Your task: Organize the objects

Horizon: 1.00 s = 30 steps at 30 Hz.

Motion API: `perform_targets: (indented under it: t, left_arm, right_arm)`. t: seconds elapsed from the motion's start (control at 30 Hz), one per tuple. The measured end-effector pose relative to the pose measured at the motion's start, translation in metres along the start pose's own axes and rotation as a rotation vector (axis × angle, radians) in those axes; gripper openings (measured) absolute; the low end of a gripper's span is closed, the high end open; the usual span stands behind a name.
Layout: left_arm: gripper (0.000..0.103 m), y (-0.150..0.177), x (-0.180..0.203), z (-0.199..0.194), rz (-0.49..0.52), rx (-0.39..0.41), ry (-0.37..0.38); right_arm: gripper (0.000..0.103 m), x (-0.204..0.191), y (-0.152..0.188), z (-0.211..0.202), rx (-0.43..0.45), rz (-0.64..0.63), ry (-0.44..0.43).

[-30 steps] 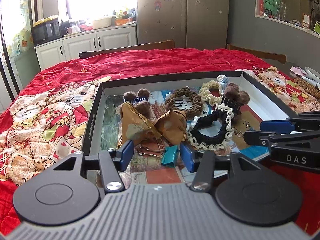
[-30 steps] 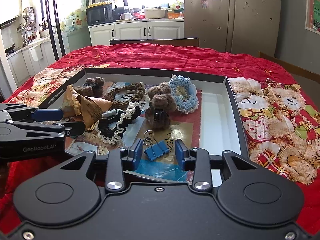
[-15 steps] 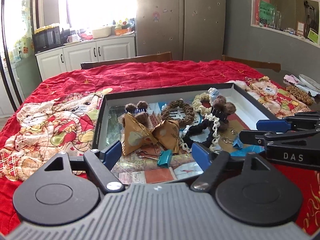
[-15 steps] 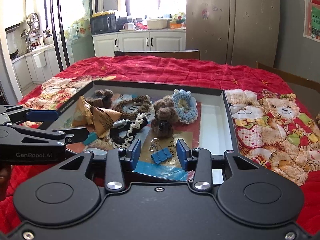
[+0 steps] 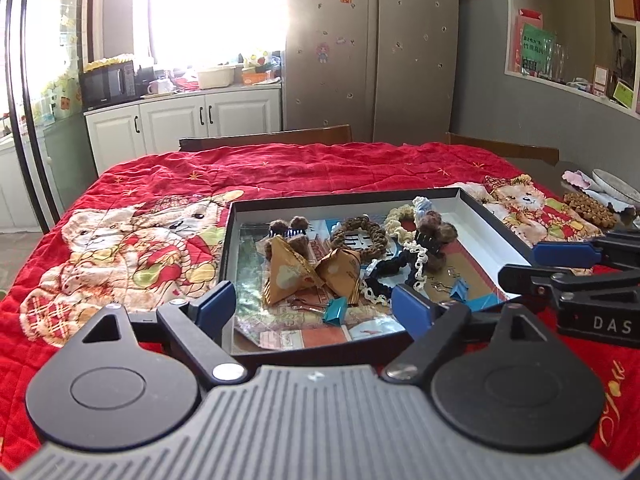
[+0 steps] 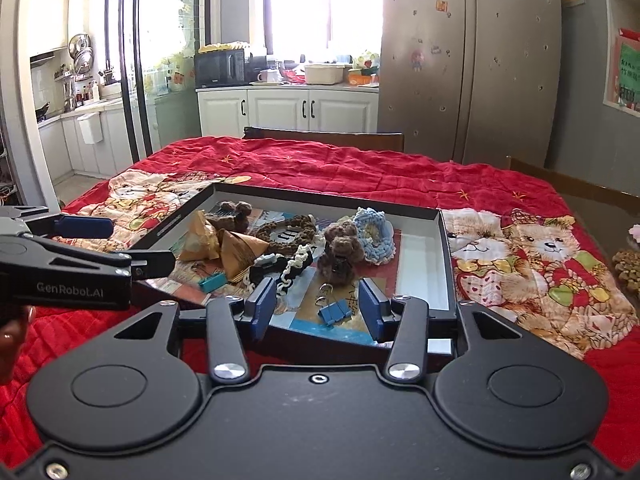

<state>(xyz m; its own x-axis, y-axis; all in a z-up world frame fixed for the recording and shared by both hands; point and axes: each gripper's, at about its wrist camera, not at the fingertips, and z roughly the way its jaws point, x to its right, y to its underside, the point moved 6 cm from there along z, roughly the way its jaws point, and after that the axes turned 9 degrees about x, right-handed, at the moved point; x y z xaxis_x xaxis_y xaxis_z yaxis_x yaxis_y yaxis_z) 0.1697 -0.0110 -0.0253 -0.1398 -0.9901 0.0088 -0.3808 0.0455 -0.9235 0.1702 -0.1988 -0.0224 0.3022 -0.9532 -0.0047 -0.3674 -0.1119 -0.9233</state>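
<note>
A black shallow box (image 5: 504,226) (image 6: 447,258) lies on the red quilt. It holds two brown paper wedges (image 5: 288,272) (image 6: 236,248), a teal binder clip (image 5: 335,310) (image 6: 212,281), a blue binder clip (image 5: 460,290) (image 6: 335,313), a black-and-cream scrunchie (image 5: 400,270) (image 6: 294,266), brown knit clips (image 5: 434,236) (image 6: 340,250) and a light blue knit ring (image 6: 376,232). My left gripper (image 5: 314,308) is open and empty, above the box's near edge. My right gripper (image 6: 318,308) is open and empty, just short of the blue clip.
The red quilt (image 5: 280,168) with bear prints covers the table. Brown items and a plate (image 5: 612,186) lie at the right edge. Wooden chair backs (image 6: 324,136) stand behind the table. Cabinets and a fridge (image 5: 372,52) line the far wall.
Both grippers have drawn back and up from the box. The left jaws have opened wide; the right jaws have opened more. The clips stay in the box.
</note>
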Motion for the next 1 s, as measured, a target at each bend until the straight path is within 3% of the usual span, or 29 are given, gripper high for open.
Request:
perform_targets:
  t: [0.5, 1.0]
  left_arm:
    - [0.1, 0.009, -0.001, -0.039, -0.009, 0.004, -0.01]
    - [0.102, 0.021, 0.007, -0.061, -0.008, -0.005, -0.009]
  right_arm:
    - [0.049, -0.008, 0.011, -0.04, 0.004, -0.01, 0.008]
    - [0.051, -0.017, 0.019, -0.066, 0.02, -0.005, 0.01]
